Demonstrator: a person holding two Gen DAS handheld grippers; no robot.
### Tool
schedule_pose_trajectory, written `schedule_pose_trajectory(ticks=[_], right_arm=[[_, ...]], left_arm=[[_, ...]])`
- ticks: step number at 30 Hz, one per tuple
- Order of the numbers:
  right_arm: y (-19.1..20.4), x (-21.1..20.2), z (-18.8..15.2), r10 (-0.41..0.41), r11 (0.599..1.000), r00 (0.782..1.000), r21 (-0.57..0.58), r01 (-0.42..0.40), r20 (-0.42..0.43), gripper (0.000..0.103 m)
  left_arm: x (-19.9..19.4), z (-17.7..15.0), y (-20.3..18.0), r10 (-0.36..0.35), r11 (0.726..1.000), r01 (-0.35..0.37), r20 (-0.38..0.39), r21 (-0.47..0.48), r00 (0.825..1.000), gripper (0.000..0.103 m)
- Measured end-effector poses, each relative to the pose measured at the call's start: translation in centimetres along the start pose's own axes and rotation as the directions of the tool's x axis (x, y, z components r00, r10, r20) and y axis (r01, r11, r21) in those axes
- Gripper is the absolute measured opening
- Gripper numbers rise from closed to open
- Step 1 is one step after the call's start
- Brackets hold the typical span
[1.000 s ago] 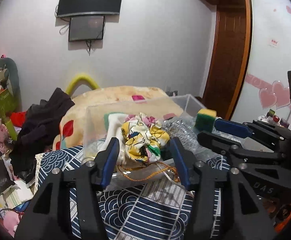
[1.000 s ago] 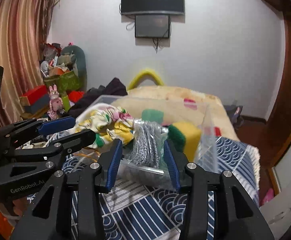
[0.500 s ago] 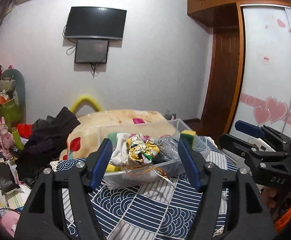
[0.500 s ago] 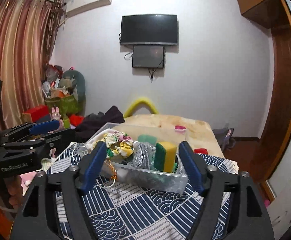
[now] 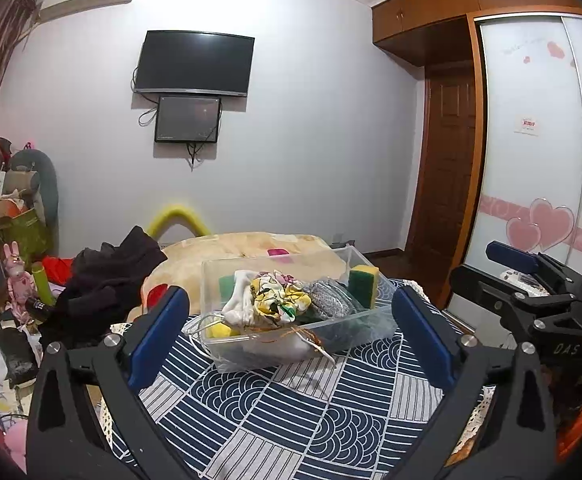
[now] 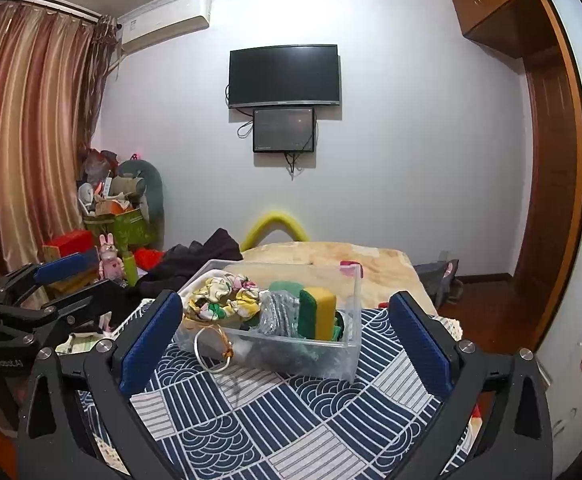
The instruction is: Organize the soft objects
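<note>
A clear plastic bin [image 5: 355, 322] stands on a table with a navy patterned cloth [image 5: 291, 404]. It holds a yellow floral fabric bundle [image 5: 277, 298], a yellow-green sponge [image 5: 363, 282], a bagged grey scourer [image 5: 327, 300] and a white pouch with a gold cord. The bin [image 6: 351, 344], bundle [image 6: 227, 294] and sponge [image 6: 318, 312] also show in the right wrist view. My left gripper [image 5: 291, 336] is open and empty, well back from the bin. My right gripper [image 6: 285, 340] is open and empty, also back from it.
Behind the table lie a bed with a beige blanket [image 5: 251, 246] and dark clothes [image 5: 111, 280]. Clutter with a toy rabbit [image 6: 111, 256] fills the left. A wooden door [image 5: 447, 208] and wardrobe stand right. A TV [image 6: 283, 75] hangs on the wall.
Both grippers have pulled back and up from the bin and opened wide. The items that sat between the fingers a second ago now lie in the bin.
</note>
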State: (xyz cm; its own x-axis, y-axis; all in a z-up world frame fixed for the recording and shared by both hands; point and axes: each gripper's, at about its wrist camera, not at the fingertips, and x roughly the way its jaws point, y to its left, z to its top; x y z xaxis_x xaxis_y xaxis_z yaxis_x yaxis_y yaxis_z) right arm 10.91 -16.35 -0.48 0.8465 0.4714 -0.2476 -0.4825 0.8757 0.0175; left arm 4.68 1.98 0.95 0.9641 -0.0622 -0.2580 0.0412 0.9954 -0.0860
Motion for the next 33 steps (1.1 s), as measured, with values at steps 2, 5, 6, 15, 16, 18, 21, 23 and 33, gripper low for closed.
schedule_pose_trajectory(ticks=[2,5,6,15,16,18,21,23,33], right_arm=[[0.0,0.0,-0.1,0.0,1.0,1.0,0.001,0.0,-0.001,0.103],[0.0,-0.3,-0.2,0.0,1.0,1.0,0.003,0.0,0.001,0.103],[0.1,-0.3,-0.2,0.001,1.0,1.0,0.004,-0.001,0.003,0.103],[0.4,-0.8,-0.1,0.003,1.0,1.0,0.0,-0.003,0.014,0.103],[0.4,-0.8,-0.1,0.004,1.0,1.0,-0.001,-0.004,0.015,0.103],[0.4,-0.9,-0.1,0.005,1.0,1.0,-0.001,-0.005,0.017,0.103],[0.4,-1.0,0.0,0.005,1.0,1.0,-0.003,-0.005,0.019,0.103],[0.5,-1.1,-0.1,0.003,1.0,1.0,-0.004,-0.003,0.022,0.103],[0.7,-1.2,0.1,0.001,1.0,1.0,-0.013,-0.001,0.028,0.103]], left_arm=[[-0.1,-0.1,-0.2,0.011,1.0,-0.011,0.004,0.009,1.0,0.103],[-0.2,-0.2,-0.4,0.014,1.0,-0.015,0.008,0.015,1.0,0.103],[-0.2,-0.2,-0.3,0.016,1.0,-0.016,0.01,0.014,1.0,0.103],[-0.5,-0.3,-0.4,0.024,1.0,-0.024,0.018,0.018,1.0,0.103],[-0.5,-0.3,-0.4,0.025,1.0,-0.026,0.019,0.018,1.0,0.103],[-0.6,-0.3,-0.4,0.026,1.0,-0.027,0.02,0.016,0.999,0.103],[-0.7,-0.2,-0.4,0.028,1.0,-0.028,0.022,0.014,0.999,0.103],[-0.8,-0.2,-0.4,0.028,1.0,-0.029,0.023,0.012,0.999,0.103],[-1.1,0.0,-0.7,0.024,0.999,-0.025,0.035,0.025,0.999,0.103]])
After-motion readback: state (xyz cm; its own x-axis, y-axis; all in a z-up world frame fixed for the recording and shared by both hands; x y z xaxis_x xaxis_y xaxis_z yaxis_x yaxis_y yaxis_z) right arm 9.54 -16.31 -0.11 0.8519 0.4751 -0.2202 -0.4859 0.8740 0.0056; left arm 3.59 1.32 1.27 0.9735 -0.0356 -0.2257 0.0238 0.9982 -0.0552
